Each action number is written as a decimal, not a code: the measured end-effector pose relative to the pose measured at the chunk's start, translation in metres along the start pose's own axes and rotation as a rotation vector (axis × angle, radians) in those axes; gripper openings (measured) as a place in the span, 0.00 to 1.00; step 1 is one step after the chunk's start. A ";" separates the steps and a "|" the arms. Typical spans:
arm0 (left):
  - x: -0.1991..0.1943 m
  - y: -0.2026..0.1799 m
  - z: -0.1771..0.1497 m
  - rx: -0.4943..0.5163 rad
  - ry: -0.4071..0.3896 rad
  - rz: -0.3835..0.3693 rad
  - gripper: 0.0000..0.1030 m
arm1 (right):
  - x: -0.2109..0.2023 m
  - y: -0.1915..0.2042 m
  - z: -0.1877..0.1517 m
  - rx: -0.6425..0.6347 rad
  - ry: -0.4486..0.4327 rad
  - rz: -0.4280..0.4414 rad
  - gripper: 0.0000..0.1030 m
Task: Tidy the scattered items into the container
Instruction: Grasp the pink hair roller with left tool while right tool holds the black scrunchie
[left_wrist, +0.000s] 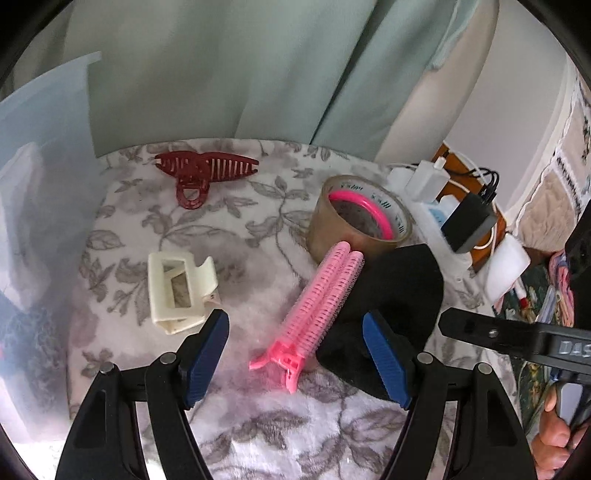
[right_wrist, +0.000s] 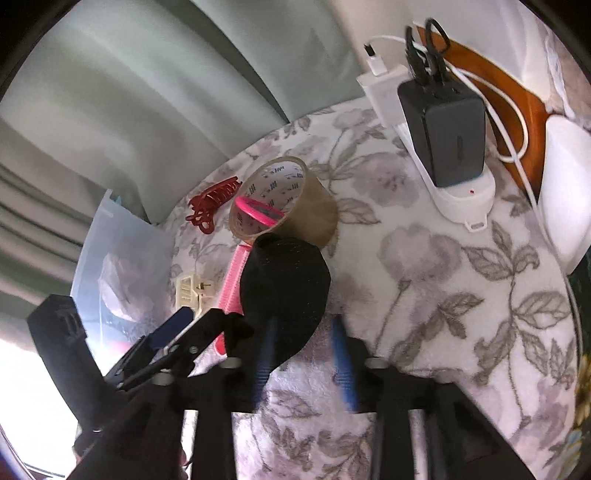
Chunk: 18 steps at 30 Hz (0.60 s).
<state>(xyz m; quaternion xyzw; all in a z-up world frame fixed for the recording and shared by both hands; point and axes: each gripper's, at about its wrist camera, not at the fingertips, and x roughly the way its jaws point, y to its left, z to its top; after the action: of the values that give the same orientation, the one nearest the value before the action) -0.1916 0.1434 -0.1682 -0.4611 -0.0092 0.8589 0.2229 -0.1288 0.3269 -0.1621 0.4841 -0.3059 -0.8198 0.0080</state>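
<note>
Floral blanket (left_wrist: 258, 221) under both grippers. My left gripper (left_wrist: 295, 356) is wide open, empty, pink hair roller (left_wrist: 317, 306) between its jaws. My right gripper (right_wrist: 306, 354) is part open, black pouch (right_wrist: 284, 288) just ahead, not gripped.

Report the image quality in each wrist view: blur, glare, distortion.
Left wrist view: mostly sharp, heavy fisheye bending with dark corners, the translucent container hazy at left. Right wrist view: right gripper fingers smeared by motion blur, blown-out white glare at lower left, black mask nearly featureless.

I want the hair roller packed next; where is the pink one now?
In the left wrist view the pink hair roller lies mid-blanket, between the cream claw clip on its left and the black pad on its right.
</note>
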 end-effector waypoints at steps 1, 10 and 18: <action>0.002 -0.001 0.000 0.008 0.005 0.003 0.74 | 0.001 0.000 0.001 0.004 0.001 0.003 0.42; 0.018 -0.009 -0.002 0.032 0.040 -0.013 0.74 | 0.027 0.004 0.003 0.055 0.043 0.032 0.56; 0.006 -0.001 -0.001 0.021 0.039 -0.043 0.74 | 0.044 -0.004 0.004 0.121 0.065 0.007 0.41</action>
<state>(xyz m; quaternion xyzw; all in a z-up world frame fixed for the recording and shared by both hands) -0.1931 0.1468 -0.1735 -0.4749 -0.0056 0.8449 0.2462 -0.1541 0.3179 -0.1975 0.5090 -0.3562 -0.7836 -0.0084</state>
